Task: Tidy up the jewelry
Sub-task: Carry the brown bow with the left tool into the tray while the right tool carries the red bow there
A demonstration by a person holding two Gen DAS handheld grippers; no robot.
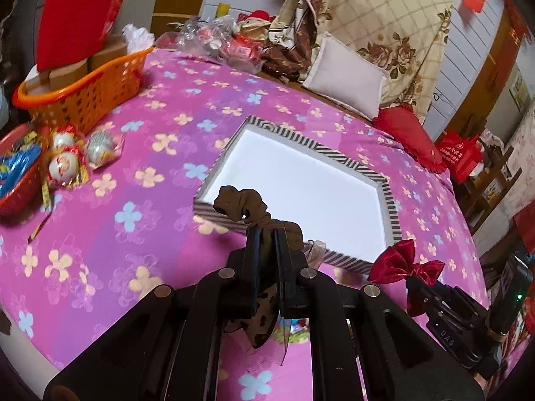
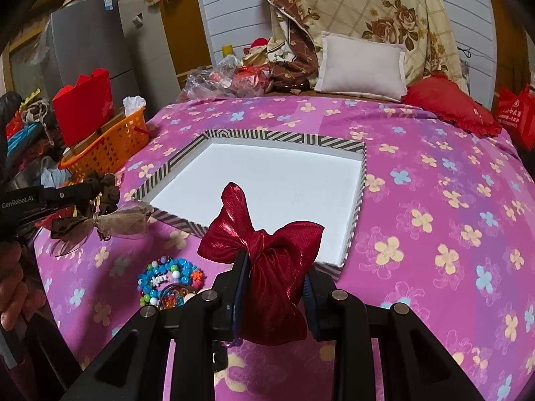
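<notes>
A shallow box with a striped rim [image 1: 388, 197] and white inside lies on the pink flowered bedspread; it also shows in the right wrist view [image 2: 359, 193]. My left gripper [image 1: 266, 234] is shut on a brown scrunchie with a sheer bow [image 1: 240, 204], held above the box's near left corner; it also shows in the right wrist view [image 2: 100, 197]. My right gripper [image 2: 276, 264] is shut on a red satin bow [image 2: 267, 250], held just before the box's near edge; the bow also shows in the left wrist view [image 1: 401, 264]. Colourful beaded bracelets [image 2: 170, 277] lie on the bedspread left of my right gripper.
An orange basket [image 1: 83, 90] with cartons and a red box stands at the far left. Wrapped round sweets [image 1: 67, 163] and a red bowl [image 1: 16, 197] lie near it. Pillows [image 2: 361, 63], folded quilts and a red cushion [image 2: 448, 107] line the back.
</notes>
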